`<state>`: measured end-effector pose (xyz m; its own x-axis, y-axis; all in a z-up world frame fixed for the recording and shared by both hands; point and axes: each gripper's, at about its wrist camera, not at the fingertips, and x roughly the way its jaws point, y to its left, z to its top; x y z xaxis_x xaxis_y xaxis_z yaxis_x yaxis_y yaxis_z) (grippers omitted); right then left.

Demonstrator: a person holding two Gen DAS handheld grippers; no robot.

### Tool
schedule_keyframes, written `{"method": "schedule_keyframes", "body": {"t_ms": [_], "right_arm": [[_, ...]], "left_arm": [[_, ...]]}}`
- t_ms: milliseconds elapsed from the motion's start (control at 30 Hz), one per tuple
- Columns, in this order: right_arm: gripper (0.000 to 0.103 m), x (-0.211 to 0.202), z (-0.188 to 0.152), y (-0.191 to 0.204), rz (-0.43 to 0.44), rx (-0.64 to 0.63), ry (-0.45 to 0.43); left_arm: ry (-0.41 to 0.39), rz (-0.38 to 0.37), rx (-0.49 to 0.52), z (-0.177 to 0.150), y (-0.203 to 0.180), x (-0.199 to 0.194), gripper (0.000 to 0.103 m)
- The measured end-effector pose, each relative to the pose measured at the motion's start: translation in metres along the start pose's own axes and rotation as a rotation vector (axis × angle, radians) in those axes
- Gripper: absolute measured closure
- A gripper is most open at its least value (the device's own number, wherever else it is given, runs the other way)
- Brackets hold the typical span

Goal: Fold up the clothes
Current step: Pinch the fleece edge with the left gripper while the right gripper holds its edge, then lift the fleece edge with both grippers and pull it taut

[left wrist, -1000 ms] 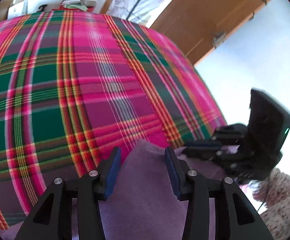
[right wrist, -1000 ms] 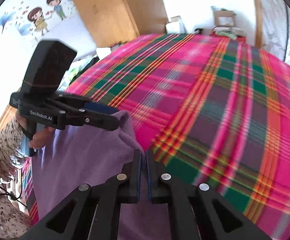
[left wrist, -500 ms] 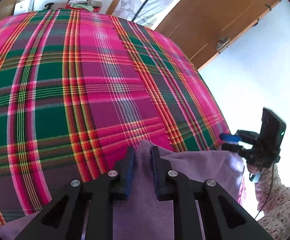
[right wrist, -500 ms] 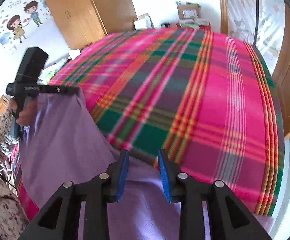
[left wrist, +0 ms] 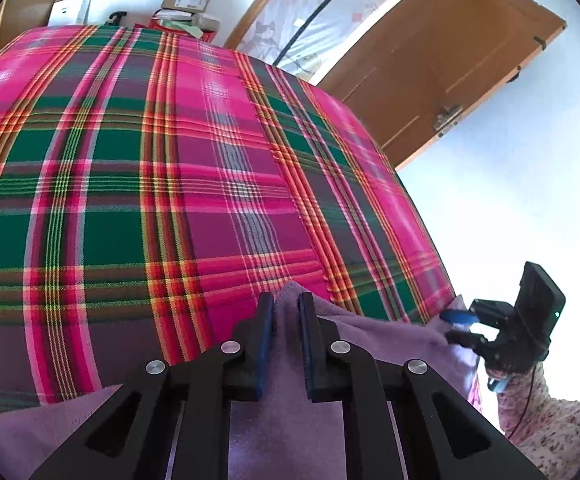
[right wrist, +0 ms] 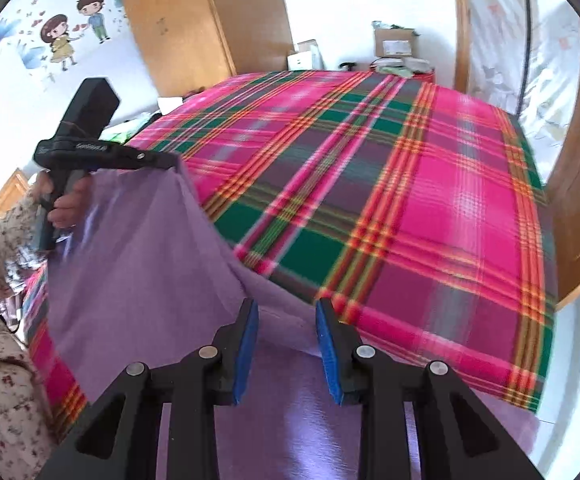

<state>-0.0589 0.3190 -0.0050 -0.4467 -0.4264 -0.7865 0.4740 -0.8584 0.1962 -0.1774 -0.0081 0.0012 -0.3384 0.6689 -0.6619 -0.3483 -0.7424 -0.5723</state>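
Left wrist view: the left gripper (left wrist: 286,320) has just closed on a raised corner of the purple cloth (left wrist: 374,332), which runs off to the right along the near edge of the plaid bedspread (left wrist: 130,184) toward the right gripper (left wrist: 456,326).

Right wrist view: the right gripper (right wrist: 286,332) hangs half-open above the cloth (right wrist: 138,248), pinching nothing. Its far corner lies up-left in the left gripper (right wrist: 158,160). Bedspread (right wrist: 410,200) beyond is unobstructed.
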Motion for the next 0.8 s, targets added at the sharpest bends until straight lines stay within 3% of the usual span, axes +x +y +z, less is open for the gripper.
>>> {"method": "schedule_keyframes", "body": {"t_ms": [67, 167, 367, 467, 533, 800], "right_arm": [[0.072, -0.005, -0.002, -0.006, -0.001, 0.018, -0.012], [0.062, -0.004, -0.003, -0.010, 0.024, 0.026, -0.019], [0.060, 0.002, -0.007, -0.010, 0.021, -0.005, 0.014], [0.086, 0.000, -0.006, -0.014, 0.023, -0.001, 0.008], [0.096, -0.007, -0.006, -0.013, 0.022, -0.012, -0.005], [0.099, -0.053, -0.007, 0.016, 0.033, -0.072, -0.077]], "left_arm": [[-0.005, 0.001, -0.009, -0.001, 0.000, 0.000, 0.090], [-0.012, 0.000, -0.025, -0.002, 0.000, 0.001, 0.090], [-0.002, 0.011, -0.058, -0.003, 0.006, 0.005, 0.090], [0.002, 0.018, -0.064, -0.003, 0.007, 0.007, 0.090], [0.003, 0.022, -0.065, -0.003, 0.007, 0.007, 0.090], [0.005, 0.032, -0.086, -0.004, 0.008, 0.012, 0.090]]}}
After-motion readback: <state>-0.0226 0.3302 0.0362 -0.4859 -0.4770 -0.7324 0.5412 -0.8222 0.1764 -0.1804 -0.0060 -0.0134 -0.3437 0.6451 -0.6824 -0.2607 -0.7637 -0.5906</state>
